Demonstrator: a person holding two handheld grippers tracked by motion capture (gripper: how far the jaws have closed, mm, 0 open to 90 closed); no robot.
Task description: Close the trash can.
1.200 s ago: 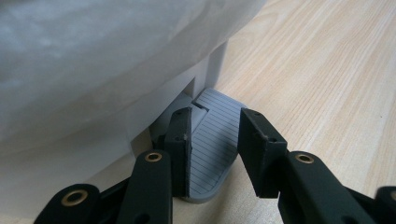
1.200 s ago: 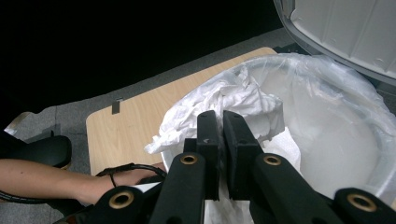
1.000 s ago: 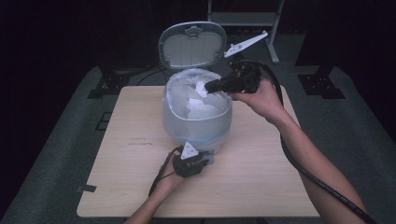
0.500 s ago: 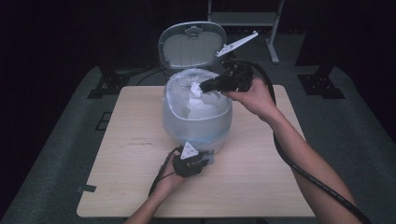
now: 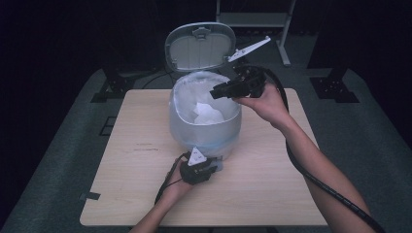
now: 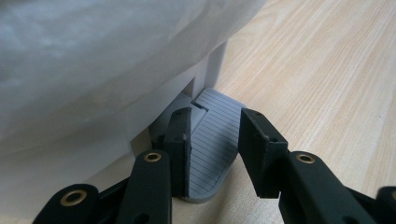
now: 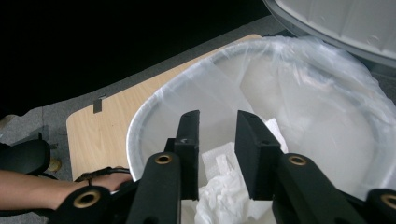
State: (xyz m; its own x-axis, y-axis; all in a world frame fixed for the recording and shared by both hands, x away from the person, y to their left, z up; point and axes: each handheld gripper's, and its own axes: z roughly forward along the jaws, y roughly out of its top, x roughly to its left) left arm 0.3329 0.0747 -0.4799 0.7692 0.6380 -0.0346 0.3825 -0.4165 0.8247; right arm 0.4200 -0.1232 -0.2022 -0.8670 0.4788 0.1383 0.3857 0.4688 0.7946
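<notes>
1. The left gripper [image 6: 212,156] is pressing down on the grey ribbed pedal [image 6: 212,140] at the foot of the bin [image 5: 204,124] — the pedal is sitting between its narrow-set jaws, and the lid [image 5: 199,46] is standing open behind the rim.
2. The right gripper [image 7: 215,140] is hovering over the bin's mouth, its jaws having just been opening; nothing is sitting between them now.
3. The crumpled white paper [image 7: 224,196] is lying below and just beyond those jaws, inside the clear liner bag [image 7: 327,93] — so the drop is looking done.
4. Whether the paper is resting at the very bottom is hard to judge through the cloudy plastic.
5. What is remaining, as I judge it: drawing the right gripper clear of the rim, then easing the left one off the pedal so the lid is coming down.
</notes>
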